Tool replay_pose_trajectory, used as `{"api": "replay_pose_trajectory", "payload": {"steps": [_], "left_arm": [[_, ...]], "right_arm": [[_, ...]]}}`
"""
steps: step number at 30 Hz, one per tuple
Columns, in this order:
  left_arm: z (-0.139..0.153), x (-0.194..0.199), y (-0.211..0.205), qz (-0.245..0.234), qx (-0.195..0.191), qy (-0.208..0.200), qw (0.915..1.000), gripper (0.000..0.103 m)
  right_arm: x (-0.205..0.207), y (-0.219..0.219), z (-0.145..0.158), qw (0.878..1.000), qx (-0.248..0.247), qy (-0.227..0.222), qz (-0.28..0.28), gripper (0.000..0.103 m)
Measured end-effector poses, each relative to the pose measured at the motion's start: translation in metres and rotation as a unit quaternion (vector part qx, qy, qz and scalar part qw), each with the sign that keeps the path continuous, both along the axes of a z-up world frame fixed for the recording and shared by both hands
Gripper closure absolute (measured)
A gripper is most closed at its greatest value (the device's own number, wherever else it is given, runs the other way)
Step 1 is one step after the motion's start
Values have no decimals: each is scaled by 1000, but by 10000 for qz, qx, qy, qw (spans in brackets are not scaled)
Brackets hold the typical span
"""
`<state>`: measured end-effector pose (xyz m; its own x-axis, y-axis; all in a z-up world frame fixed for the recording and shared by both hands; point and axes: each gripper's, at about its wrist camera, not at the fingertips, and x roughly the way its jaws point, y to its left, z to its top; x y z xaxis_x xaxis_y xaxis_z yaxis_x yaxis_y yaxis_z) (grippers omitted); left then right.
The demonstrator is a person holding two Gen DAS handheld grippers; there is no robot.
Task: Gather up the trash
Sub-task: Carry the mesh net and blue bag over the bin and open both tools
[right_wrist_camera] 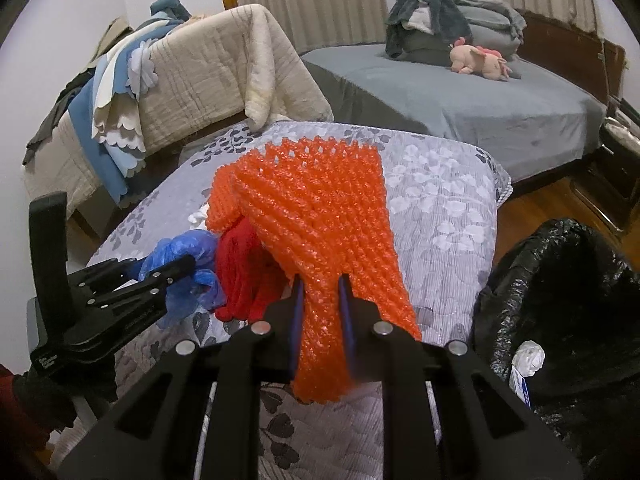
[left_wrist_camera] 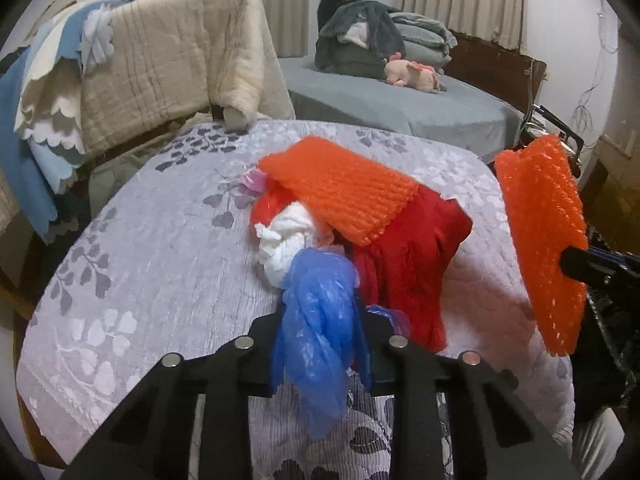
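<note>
My left gripper [left_wrist_camera: 320,322] is shut on a crumpled blue plastic bag [left_wrist_camera: 316,340], just above the floral quilt. It also shows in the right wrist view [right_wrist_camera: 188,270] with the blue bag [right_wrist_camera: 184,252]. My right gripper [right_wrist_camera: 322,292] is shut on an orange foam net [right_wrist_camera: 320,216], held above the quilt; it shows at the right in the left wrist view [left_wrist_camera: 544,236]. A pile of trash lies on the quilt: another orange foam net [left_wrist_camera: 340,188], a red bag [left_wrist_camera: 408,256], a white wad [left_wrist_camera: 284,240].
A black bin bag [right_wrist_camera: 560,280] stands open at the right beside the quilt-covered table [right_wrist_camera: 440,208], with white trash [right_wrist_camera: 528,358] inside. A chair draped in beige and blue blankets [left_wrist_camera: 168,64] stands behind. A grey bed [right_wrist_camera: 460,96] with a pink plush [right_wrist_camera: 480,60] is farther back.
</note>
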<state>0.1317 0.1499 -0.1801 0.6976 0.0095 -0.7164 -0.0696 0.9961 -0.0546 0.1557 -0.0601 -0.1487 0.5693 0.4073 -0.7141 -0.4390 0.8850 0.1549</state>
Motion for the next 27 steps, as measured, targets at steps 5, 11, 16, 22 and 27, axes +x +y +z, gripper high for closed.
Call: {"api": "replay_pose_trajectory", "payload": {"steps": [5, 11, 16, 22, 27], "left_arm": [[26, -16, 2, 41, -44, -258, 9996, 76], [55, -34, -4, -3, 9, -515, 9987, 76], [72, -40, -17, -115, 29, -638, 9979, 76], [83, -41, -38, -319, 12, -756, 9966, 76], [91, -39, -60, -543, 18, -862, 9948, 76]], "right_arm": [[-4, -2, 11, 9999, 95, -96, -10, 87], [-11, -7, 24, 9996, 202, -187, -30, 87], [-19, -17, 35, 9993, 251, -254, -111, 87], [-28, -37, 48, 9985, 283, -343, -322, 87], [-36, -58, 57, 9972, 301, -461, -513, 87]]}}
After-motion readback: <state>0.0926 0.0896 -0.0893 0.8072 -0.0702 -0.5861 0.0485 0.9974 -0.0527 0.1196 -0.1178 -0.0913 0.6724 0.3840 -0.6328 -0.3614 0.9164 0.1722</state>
